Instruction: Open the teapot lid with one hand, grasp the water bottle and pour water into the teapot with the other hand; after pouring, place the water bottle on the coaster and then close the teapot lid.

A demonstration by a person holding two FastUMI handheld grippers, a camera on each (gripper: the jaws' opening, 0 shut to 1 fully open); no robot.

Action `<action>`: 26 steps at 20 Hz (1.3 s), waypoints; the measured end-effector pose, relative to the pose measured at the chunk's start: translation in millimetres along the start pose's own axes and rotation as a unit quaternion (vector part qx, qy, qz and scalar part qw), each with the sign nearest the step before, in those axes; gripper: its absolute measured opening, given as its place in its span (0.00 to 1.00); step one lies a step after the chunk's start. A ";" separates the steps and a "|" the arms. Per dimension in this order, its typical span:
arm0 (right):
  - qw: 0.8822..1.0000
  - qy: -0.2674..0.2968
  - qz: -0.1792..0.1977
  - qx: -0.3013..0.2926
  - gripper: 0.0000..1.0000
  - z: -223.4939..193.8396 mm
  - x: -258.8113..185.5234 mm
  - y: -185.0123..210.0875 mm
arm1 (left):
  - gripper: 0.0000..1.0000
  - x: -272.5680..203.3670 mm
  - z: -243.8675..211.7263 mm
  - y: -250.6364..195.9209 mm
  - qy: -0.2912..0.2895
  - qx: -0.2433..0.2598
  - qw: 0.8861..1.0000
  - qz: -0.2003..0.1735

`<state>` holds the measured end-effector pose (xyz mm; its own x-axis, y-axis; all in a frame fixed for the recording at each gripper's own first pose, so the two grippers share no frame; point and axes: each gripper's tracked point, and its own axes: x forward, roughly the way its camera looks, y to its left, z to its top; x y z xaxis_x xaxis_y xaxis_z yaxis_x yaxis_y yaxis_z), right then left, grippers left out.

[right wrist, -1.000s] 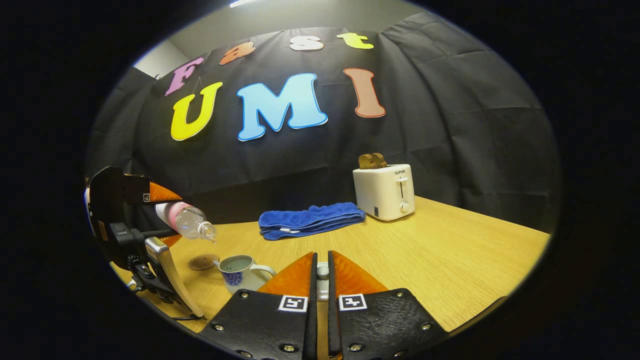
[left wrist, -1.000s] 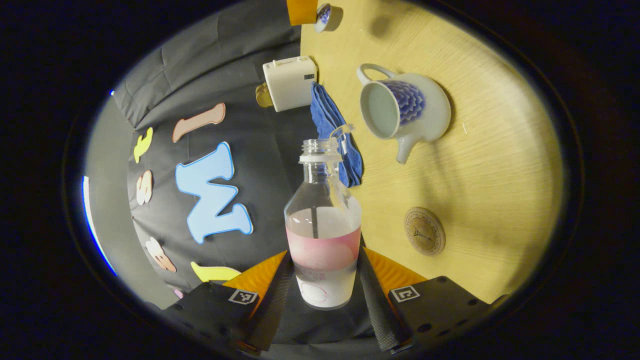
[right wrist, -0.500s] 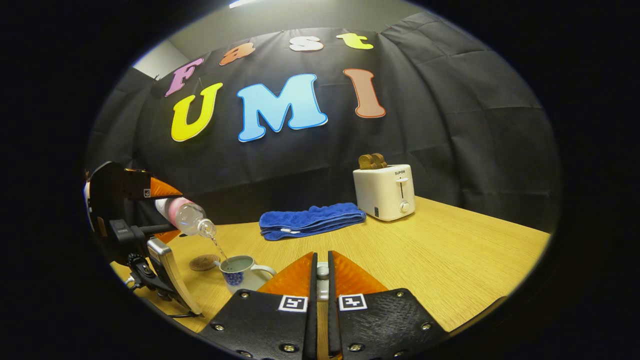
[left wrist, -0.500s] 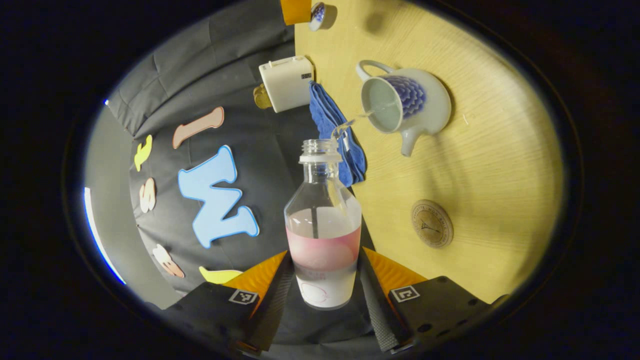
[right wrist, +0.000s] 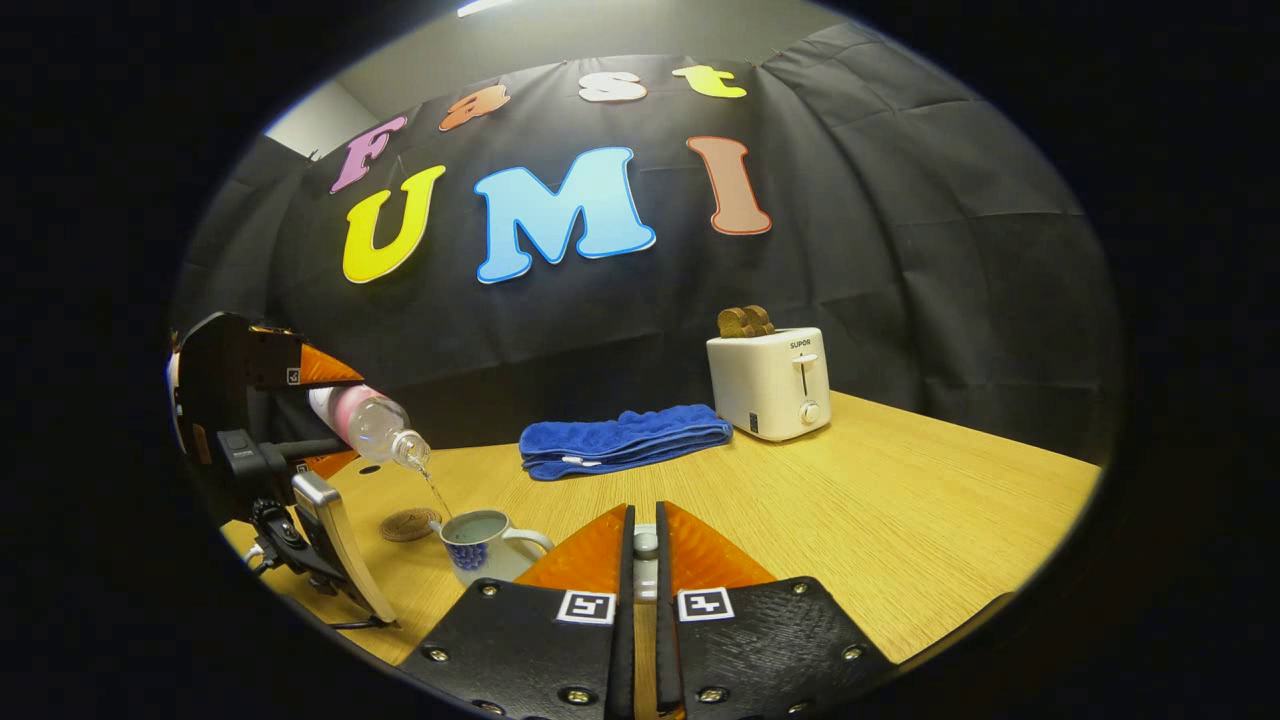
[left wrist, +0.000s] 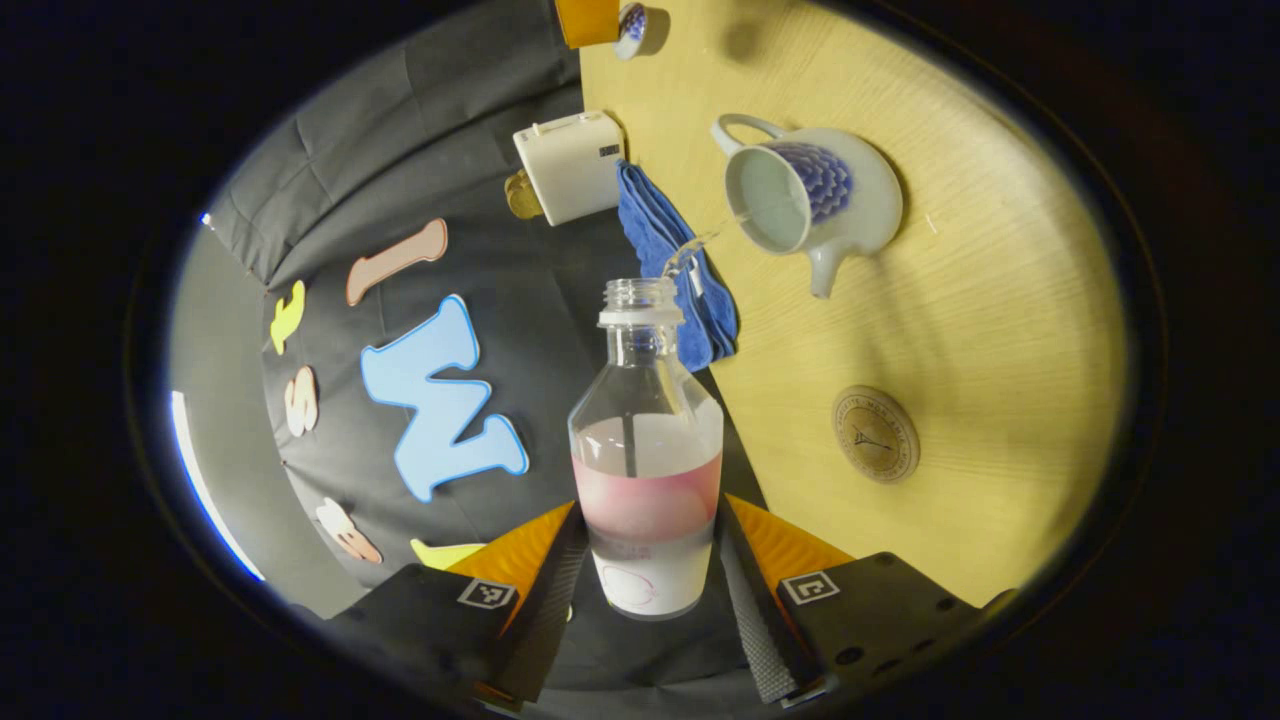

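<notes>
My left gripper [left wrist: 650, 510] is shut on a clear water bottle [left wrist: 645, 440] with a pink label, uncapped and tilted mouth-down. A thin stream runs from its mouth into the open white teapot [left wrist: 810, 195] with the blue pattern. In the right gripper view the bottle [right wrist: 370, 425] hangs above and left of the teapot [right wrist: 482, 540], and the stream falls into it. My right gripper [right wrist: 644, 510] is shut on the teapot lid [right wrist: 645, 545], held above the table to the right of the teapot. The lid [left wrist: 630, 22] also shows far off in the left gripper view. A round wooden coaster [left wrist: 876, 434] lies beside the teapot.
A folded blue towel [right wrist: 620, 440] lies at the back of the wooden table [right wrist: 900, 520], with a white toaster [right wrist: 770, 385] holding toast to its right. The black booth wall stands close behind them. The coaster [right wrist: 408, 523] sits left of the teapot, near the left gripper's body [right wrist: 250, 420].
The bottle has tipped a little further, and a steady stream of water now runs into the teapot where there was only a drip. The right gripper and lid have stayed still.
</notes>
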<state>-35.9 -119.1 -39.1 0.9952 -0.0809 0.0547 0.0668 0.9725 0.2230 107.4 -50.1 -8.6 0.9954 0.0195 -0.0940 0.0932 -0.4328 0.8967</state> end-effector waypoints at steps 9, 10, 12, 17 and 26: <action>1.000 0.002 0.000 0.001 0.08 -1.0 0.3 -0.7 | 0.87 2.7 0.6 2.4 -0.001 0.016 1.000 0.001; 1.000 0.002 0.000 0.001 0.08 -0.6 0.1 -0.8 | 0.87 2.9 1.9 4.6 -0.001 0.019 1.000 0.002; 1.000 0.002 0.000 0.001 0.08 -1.2 0.1 -0.7 | 0.87 3.0 1.9 4.4 -0.003 0.023 1.000 0.002; 1.000 0.003 0.000 0.001 0.08 -1.7 -0.3 -1.5 | 0.87 4.4 4.3 5.7 -0.004 0.036 0.999 0.003; 1.000 0.004 -0.001 0.002 0.08 -2.2 0.2 -2.4 | 0.87 8.8 7.8 9.6 -0.008 0.061 0.998 0.006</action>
<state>-35.7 -121.0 -41.8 0.9958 -0.0799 0.0457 0.0676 0.9715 0.2272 116.8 -61.1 -4.2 0.9958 0.0002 -0.0916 0.0773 -0.5397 0.8383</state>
